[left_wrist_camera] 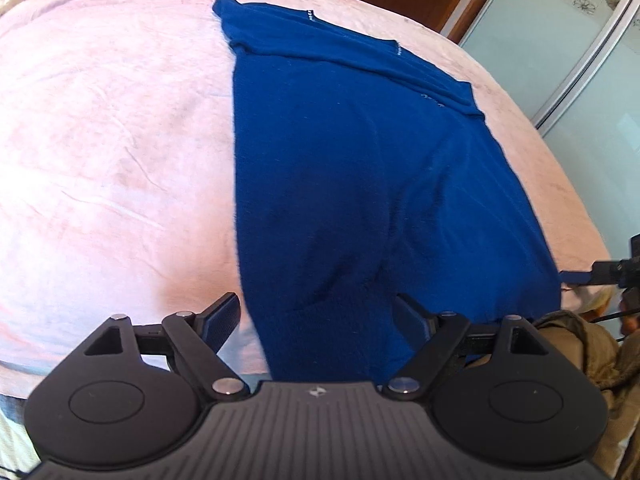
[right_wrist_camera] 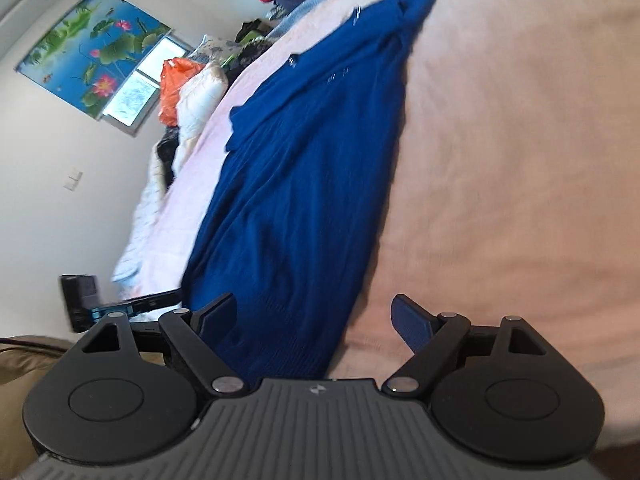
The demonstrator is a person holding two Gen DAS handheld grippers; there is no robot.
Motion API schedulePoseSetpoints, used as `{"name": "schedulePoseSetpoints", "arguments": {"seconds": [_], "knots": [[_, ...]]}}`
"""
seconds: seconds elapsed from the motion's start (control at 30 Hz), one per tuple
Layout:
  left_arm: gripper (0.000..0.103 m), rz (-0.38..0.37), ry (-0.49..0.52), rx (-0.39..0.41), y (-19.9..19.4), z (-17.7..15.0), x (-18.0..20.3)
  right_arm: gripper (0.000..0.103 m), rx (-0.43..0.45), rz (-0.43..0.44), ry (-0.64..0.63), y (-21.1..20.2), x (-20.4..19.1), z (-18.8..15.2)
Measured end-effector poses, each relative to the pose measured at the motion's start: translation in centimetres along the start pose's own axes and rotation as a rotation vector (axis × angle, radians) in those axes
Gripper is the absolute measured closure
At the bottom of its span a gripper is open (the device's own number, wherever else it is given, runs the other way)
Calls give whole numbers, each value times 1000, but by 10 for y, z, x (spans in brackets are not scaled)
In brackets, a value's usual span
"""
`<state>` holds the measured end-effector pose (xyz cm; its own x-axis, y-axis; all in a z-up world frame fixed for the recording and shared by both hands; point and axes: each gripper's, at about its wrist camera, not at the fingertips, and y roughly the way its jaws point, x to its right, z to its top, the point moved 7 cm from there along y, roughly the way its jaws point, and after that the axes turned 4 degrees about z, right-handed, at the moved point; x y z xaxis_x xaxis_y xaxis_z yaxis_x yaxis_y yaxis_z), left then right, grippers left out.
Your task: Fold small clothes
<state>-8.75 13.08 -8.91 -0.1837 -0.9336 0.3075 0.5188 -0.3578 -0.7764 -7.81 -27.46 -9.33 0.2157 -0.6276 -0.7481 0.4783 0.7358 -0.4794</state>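
Note:
A dark blue garment (left_wrist_camera: 360, 168) lies spread on the pink bed cover (left_wrist_camera: 112, 128), its sleeves folded across the far end. My left gripper (left_wrist_camera: 318, 314) is open, its fingers straddling the garment's near left corner at the bed edge. In the right wrist view the same blue garment (right_wrist_camera: 304, 168) runs away from me, and my right gripper (right_wrist_camera: 314, 314) is open over its near right corner. The right gripper's tip also shows at the right edge of the left wrist view (left_wrist_camera: 600, 272).
The pink bed cover (right_wrist_camera: 500, 160) stretches wide on both sides. A pile of clothes and bedding (right_wrist_camera: 192, 92) lies along the far side of the bed. An olive garment (left_wrist_camera: 580, 356) hangs by the near edge. A sliding wardrobe door (left_wrist_camera: 560, 40) stands beyond the bed.

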Motion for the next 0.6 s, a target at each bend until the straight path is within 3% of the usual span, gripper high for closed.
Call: {"name": "schedulePoseSetpoints", "arguments": {"seconds": [0.4,0.53,0.57,0.6], "knots": [[19,-123,-62,-48,7,-2,9,17,-63,155,-32,32,-24,-5],[20,-187,-113,-146,16,-11,8,20,-102,170,-62,44,-34,-4],[28,-190,-134,-153,18,-13,7,20,-110,168,-69,45,-35,-5],[45,-194,-143,-164,22,-15,8,21,-115,170,-74,47,-36,-5]]}}
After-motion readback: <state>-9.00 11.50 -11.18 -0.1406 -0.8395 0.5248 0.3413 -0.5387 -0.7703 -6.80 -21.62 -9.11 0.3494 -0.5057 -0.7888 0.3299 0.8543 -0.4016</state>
